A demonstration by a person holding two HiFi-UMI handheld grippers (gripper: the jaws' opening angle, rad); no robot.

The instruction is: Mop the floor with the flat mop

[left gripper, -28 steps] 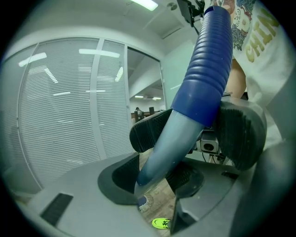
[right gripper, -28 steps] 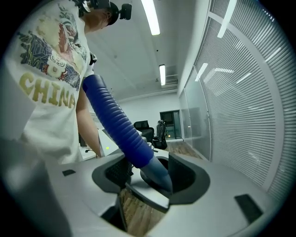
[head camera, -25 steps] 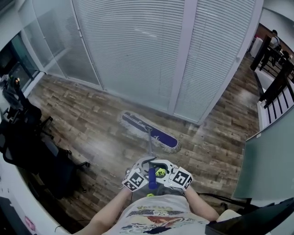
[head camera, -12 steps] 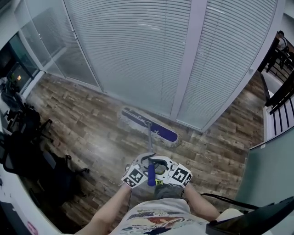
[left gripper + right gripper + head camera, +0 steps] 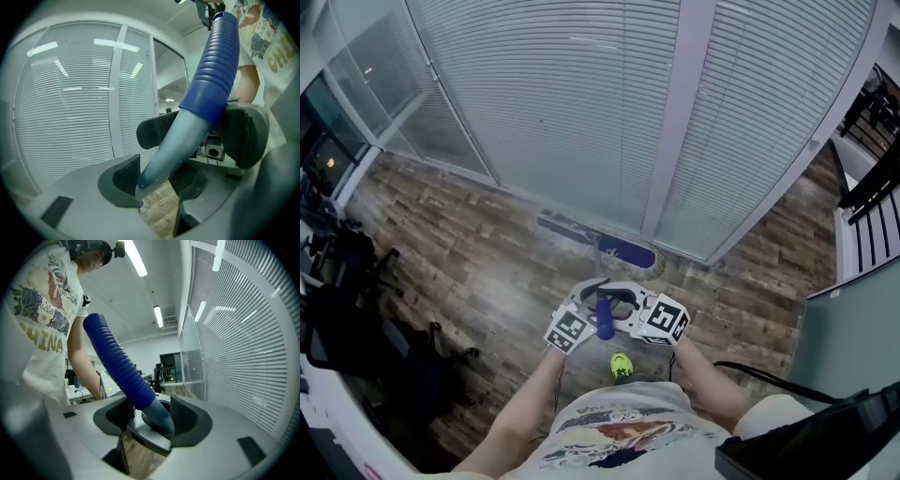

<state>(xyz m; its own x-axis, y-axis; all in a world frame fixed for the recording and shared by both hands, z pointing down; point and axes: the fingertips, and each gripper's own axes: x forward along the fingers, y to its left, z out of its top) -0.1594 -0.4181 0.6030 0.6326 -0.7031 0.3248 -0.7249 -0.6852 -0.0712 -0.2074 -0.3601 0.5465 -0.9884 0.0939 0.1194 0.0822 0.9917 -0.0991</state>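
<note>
Far left along the blind-covered glass wall (image 5: 562, 112): black office chairs (image 5: 347, 300), angular and dark, on the wood-plank floor (image 5: 450, 244) of mottled brown boards with a dull sheen.

Next, well back from the wall: the left gripper (image 5: 158, 176), a grey moulded shell with dark ribbed pads and a marker cube. Clamped on the flat mop's shaft (image 5: 171, 150), a smooth pale metal tube, just below the grip. Pads against the tube, jaws just now opening slightly with the tube between them.

Centre: the grip (image 5: 605, 321), a blue ribbed plastic sleeve, round in section, rising from both grippers away from the wall. Long axis of the shaft straight toward the wall, sloping down and forward from the grip to the mop head (image 5: 586, 234). Mop head flat, long and narrow, purple-blue cloth with a pale fringed edge. Lies on the floor at the foot of the wall, near the white upright post (image 5: 675, 112); contact with the wall base not discernible. Long axis of the head parallel to the wall, crosswise to the shaft.

Further right along the wall, equally far back from it: the right gripper (image 5: 152, 417), with the same grey shell and ribbed pads. Closed on the shaft where sleeve meets tube, jaw to jaw with the left gripper.

Farther back from the wall: a small yellow-green object (image 5: 622, 365) on the boards, then a printed white T-shirt (image 5: 619, 436).
</note>
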